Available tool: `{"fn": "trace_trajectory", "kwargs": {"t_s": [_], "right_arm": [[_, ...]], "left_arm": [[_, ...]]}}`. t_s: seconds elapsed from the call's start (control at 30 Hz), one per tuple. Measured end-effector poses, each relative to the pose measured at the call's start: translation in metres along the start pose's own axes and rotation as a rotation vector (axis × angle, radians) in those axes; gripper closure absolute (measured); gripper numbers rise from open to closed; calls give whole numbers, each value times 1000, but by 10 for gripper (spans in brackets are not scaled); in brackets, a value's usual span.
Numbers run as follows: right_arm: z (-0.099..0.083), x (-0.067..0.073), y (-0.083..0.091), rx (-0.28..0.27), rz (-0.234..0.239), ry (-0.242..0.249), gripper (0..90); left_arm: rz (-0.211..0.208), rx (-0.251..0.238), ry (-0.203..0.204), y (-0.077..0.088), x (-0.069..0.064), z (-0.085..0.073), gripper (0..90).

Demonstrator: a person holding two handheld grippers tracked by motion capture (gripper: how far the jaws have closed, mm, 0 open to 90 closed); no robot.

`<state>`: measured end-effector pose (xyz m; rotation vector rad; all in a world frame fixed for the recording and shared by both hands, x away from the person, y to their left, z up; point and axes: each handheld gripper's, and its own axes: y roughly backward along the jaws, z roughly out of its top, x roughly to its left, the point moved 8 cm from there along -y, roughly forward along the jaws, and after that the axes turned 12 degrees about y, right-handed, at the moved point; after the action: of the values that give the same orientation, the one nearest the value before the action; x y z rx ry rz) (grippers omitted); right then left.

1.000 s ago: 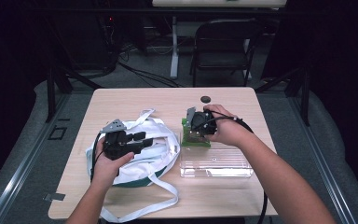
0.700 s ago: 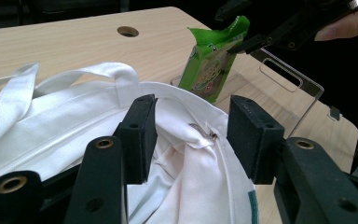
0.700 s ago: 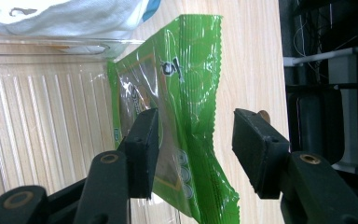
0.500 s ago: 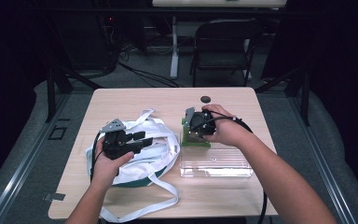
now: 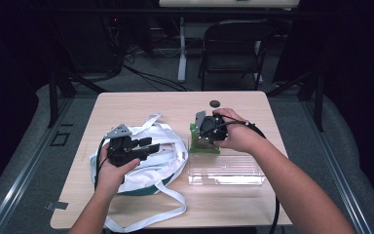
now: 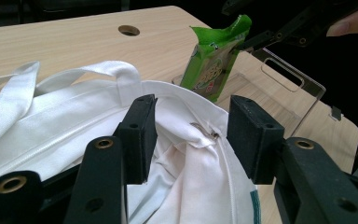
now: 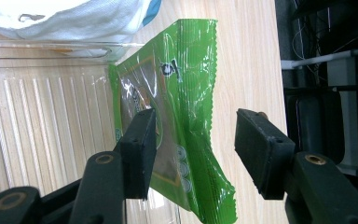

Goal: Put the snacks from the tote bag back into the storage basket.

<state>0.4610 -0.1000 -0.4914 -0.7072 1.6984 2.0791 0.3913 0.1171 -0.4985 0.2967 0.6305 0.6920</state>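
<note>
A white cloth tote bag (image 5: pixel 148 165) lies on the left half of the wooden table. My left gripper (image 5: pixel 151 145) hovers over it with its jaws apart. In the left gripper view (image 6: pixel 189 135) the bag's rim (image 6: pixel 177 95) and a small metal snap lie under the gap, unpinched. A green snack packet (image 5: pixel 205 146) stands at the far left corner of a clear plastic tray (image 5: pixel 233 173). My right gripper (image 5: pixel 203 138) points down on the packet (image 7: pixel 186 74). Its jaws (image 7: pixel 193 149) have just been opening; the packet is between them and the right pad is clear of it.
The bag's long white straps (image 5: pixel 148 222) trail toward the table's front edge. A round cable hole (image 5: pixel 215 103) sits near the far edge. A dark folding chair (image 5: pixel 233 48) stands behind the table. The tray (image 7: pixel 42 107) has a ribbed clear floor.
</note>
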Motion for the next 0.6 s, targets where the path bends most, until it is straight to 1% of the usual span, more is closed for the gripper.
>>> {"fn": "trace_trajectory", "kwargs": {"t_s": [0.13, 0.2, 0.37, 0.43, 0.6], "right_arm": [[0, -1, 1, -1, -2, 2, 475], [0, -1, 2, -9, -7, 2, 469], [-1, -2, 5, 1, -23, -4, 455], [-1, -3, 7, -3, -26, -4, 455], [1, -2, 13, -25, -6, -35, 467]], "left_arm": [[1, 1, 0, 0, 0, 0, 525], [0, 1, 1, 0, 0, 0, 525], [2, 2, 1, 1, 1, 0, 525], [3, 0, -1, 1, 1, 0, 525], [6, -3, 0, 2, 3, 0, 525]]}}
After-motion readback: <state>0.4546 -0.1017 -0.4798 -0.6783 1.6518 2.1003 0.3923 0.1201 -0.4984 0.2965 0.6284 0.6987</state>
